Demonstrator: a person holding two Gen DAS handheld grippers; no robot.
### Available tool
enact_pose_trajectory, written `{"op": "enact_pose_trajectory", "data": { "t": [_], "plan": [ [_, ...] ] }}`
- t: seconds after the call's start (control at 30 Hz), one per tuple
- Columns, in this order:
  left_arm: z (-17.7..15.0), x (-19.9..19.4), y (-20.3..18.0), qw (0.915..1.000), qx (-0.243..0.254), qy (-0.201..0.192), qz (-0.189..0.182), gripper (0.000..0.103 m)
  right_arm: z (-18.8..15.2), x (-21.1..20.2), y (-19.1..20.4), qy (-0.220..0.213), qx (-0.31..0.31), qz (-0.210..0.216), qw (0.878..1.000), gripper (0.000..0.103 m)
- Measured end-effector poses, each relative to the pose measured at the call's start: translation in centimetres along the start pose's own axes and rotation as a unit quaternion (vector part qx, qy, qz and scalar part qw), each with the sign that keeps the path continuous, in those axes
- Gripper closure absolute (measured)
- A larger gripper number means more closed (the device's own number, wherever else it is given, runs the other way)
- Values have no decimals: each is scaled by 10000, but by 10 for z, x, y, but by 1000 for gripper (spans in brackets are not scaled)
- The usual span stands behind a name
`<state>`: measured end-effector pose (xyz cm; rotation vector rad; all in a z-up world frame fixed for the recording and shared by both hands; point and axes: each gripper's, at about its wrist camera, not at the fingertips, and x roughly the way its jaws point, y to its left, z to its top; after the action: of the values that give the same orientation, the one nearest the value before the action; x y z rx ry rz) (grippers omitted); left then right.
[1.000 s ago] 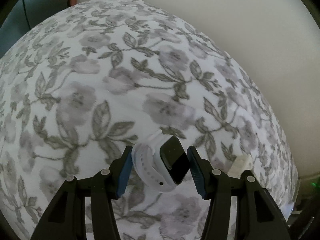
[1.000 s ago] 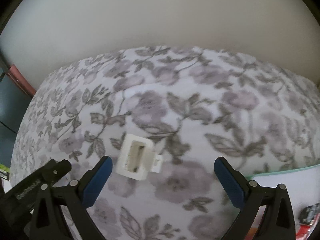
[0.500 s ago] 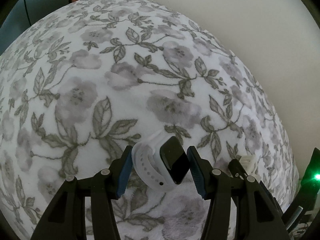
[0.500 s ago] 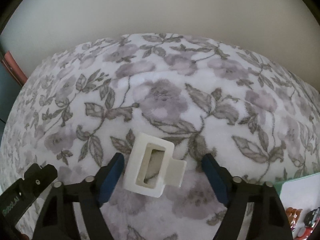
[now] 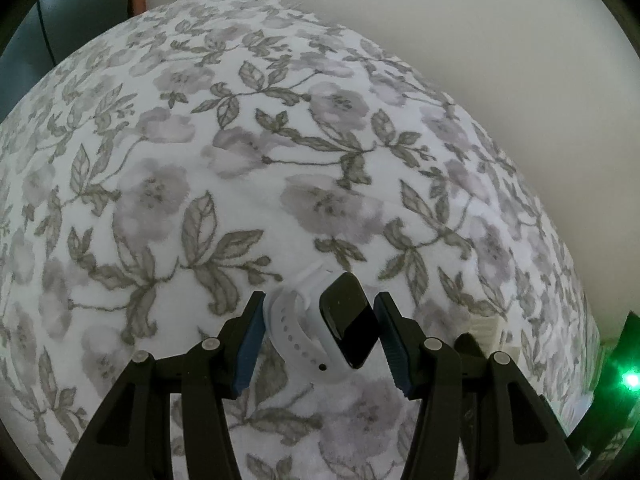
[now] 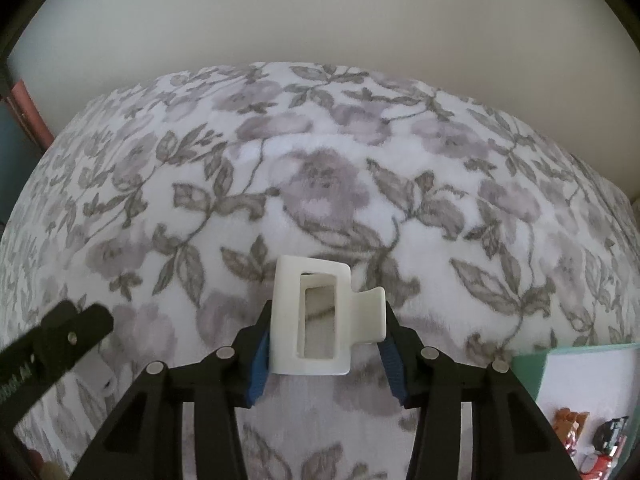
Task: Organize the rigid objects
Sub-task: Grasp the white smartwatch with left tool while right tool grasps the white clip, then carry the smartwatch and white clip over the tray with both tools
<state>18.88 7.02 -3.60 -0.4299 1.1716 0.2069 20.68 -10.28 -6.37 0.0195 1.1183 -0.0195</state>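
A white smartwatch (image 5: 352, 320) with a black screen sits between the blue pads of my left gripper (image 5: 322, 338), which is shut on it, one pad on the strap and one on the case. A white hair claw clip (image 6: 286, 320) stands between the pads of my right gripper (image 6: 326, 360). The jaws are closing, and both pads touch the clip, one on its frame and one on its lever. Both grippers point steeply down over the floral blanket (image 6: 320, 168). The left gripper's black body (image 6: 60, 340) shows at the left of the right wrist view.
The soft floral blanket (image 5: 200, 160) fills both views, with a pale wall behind it. A green-rimmed tray (image 6: 528, 364) with small toy cars (image 6: 612, 436) lies at the lower right. A green light (image 5: 631, 380) glows at the right edge.
The right jaws came in from wide open until the pads met the hair clip, and the gripper moved closer over it. The left gripper kept its hold on the watch.
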Motion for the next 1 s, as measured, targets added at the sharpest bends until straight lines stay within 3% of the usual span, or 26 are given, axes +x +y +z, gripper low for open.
{"op": "enact_pose_trajectory", "data": {
  "t": [0.33, 0.53, 0.63, 1.0],
  "plan": [
    [-27, -56, -23, 9975, 630, -310, -123, 47, -37, -67, -21, -189, 288, 214, 9992, 53],
    [-61, -83, -50, 9923, 1094, -290, -503, 47, -62, -111, -50, -260, 608, 153, 9977, 53],
    [-83, -96, -70, 9868, 1404, -229, -778, 47, -78, -126, -74, -197, 832, 56, 9963, 53],
    [-164, -109, -123, 9648, 2365, 130, -1142, 47, -134, -159, -164, -29, 1656, -333, 9856, 53]
  ]
}}
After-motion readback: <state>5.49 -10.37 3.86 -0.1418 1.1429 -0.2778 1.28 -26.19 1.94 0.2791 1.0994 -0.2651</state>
